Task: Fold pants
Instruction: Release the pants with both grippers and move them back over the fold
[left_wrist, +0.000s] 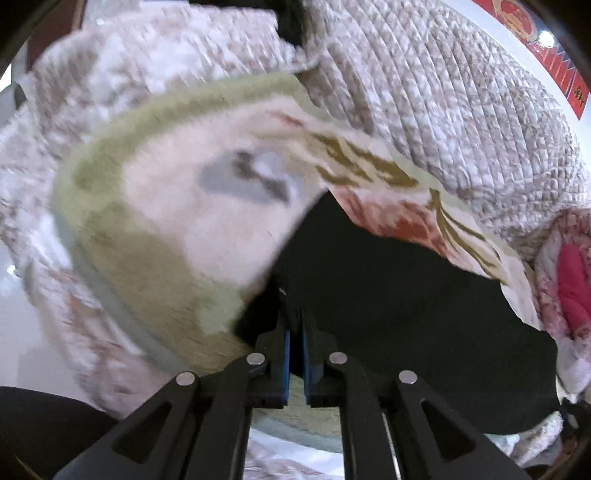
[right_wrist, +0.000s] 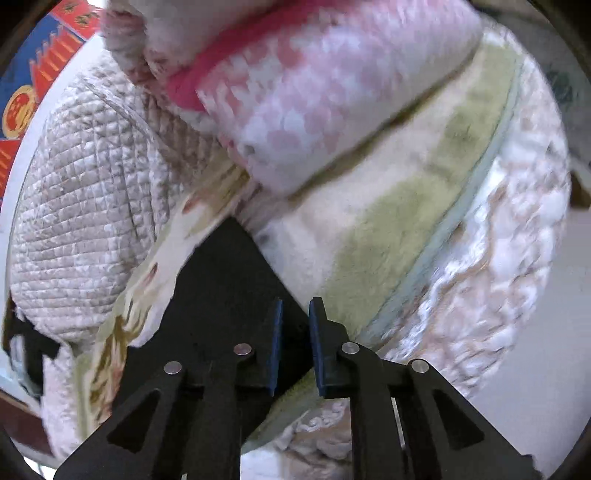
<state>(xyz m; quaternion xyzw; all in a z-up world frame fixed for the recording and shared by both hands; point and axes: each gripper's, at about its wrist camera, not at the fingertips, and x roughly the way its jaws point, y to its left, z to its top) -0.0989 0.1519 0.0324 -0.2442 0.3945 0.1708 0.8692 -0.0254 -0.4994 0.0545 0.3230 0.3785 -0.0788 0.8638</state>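
- Left gripper (left_wrist: 295, 332): blue pads nearly together, pinching an edge of the black pants (left_wrist: 406, 314).
- Right gripper (right_wrist: 295, 317): jaws a little apart, with a corner of the black pants (right_wrist: 221, 295) between them; whether they grip it I cannot tell.
- Beneath the pants lies a cream-and-green blanket (right_wrist: 388, 221).
- Beyond the pants sits a quilted cover (left_wrist: 461, 110), and beside it a pink rolled quilt (right_wrist: 314, 92).

Black pants (left_wrist: 406, 295); cream blanket (left_wrist: 177, 229) (green-bordered); quilt (left_wrist: 443, 92) beige, white-mottled.

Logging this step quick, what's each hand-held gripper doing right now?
Left hand-held gripper: shut on the black pants.
Right hand-held gripper: open around the pants' edge.
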